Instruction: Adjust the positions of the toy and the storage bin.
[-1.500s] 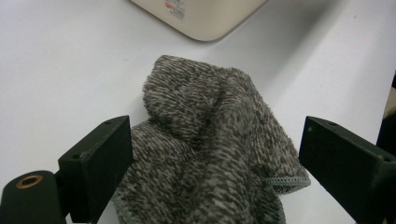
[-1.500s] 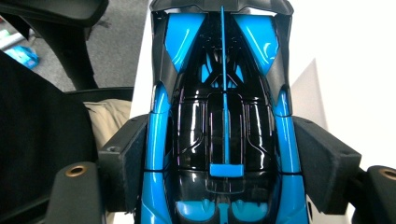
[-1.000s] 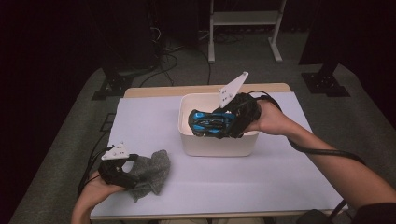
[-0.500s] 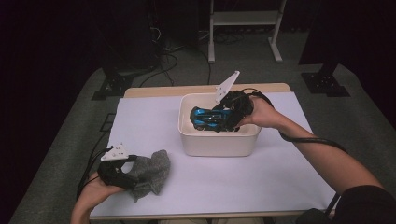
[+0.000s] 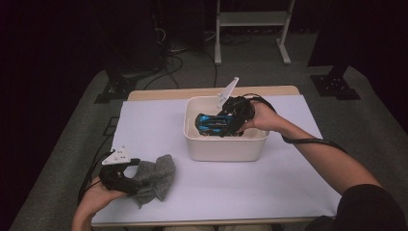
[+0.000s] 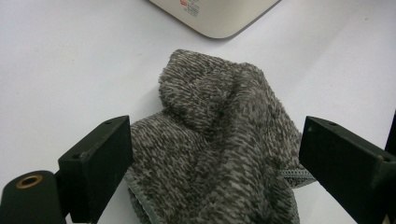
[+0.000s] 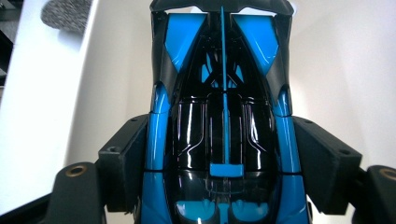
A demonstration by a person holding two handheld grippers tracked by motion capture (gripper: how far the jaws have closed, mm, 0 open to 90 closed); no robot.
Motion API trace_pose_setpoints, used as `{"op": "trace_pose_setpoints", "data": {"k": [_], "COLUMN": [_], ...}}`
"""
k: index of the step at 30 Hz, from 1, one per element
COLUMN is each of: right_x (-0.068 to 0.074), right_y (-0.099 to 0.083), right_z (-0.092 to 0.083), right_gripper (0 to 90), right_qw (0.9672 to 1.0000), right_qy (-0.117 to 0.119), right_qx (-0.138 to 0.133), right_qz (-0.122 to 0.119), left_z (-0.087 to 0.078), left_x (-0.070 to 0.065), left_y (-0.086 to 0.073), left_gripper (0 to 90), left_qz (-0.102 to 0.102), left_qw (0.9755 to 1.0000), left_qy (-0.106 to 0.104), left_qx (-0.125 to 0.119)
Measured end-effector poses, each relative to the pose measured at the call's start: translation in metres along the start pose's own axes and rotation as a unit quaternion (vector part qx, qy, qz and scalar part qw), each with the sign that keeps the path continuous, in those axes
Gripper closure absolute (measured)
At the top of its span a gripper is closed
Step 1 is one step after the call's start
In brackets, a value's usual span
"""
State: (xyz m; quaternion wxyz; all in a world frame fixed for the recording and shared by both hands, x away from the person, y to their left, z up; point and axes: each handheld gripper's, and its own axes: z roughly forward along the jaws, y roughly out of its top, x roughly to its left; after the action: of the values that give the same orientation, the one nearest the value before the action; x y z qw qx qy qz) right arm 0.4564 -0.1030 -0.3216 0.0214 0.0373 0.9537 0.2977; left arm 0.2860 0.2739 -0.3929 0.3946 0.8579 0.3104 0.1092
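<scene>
White table cover [image 5: 288, 183] under both hands: right gripper [image 5: 226, 122], clamped across the blue toy car [image 5: 214, 123], holds it inside the white bin [image 5: 226, 149], car's long axis running straight ahead along the jaws, bin floor just below it.

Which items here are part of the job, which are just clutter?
In the job:
- blue toy car, clamped in right gripper
- white bin it sits over
- grey cloth, between left gripper's open jaws

Lying about:
- metal stand
- floor cables
</scene>
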Motion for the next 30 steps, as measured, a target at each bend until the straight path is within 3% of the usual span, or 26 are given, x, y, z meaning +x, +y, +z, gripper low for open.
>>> {"op": "trace_pose_setpoints", "data": {"k": [30], "right_x": [-0.011], "right_y": [0.006], "right_z": [0.036], "right_gripper": [25.1], "right_qw": [0.9991], "right_qy": [0.02], "right_qx": [0.037], "right_qz": [-0.007], "left_z": [-0.004], "left_x": [0.003], "left_y": [-0.003], "left_gripper": [9.0], "left_qz": [-0.005], "left_qw": [1.0], "left_qy": [0.003], "left_qx": [-0.007]}}
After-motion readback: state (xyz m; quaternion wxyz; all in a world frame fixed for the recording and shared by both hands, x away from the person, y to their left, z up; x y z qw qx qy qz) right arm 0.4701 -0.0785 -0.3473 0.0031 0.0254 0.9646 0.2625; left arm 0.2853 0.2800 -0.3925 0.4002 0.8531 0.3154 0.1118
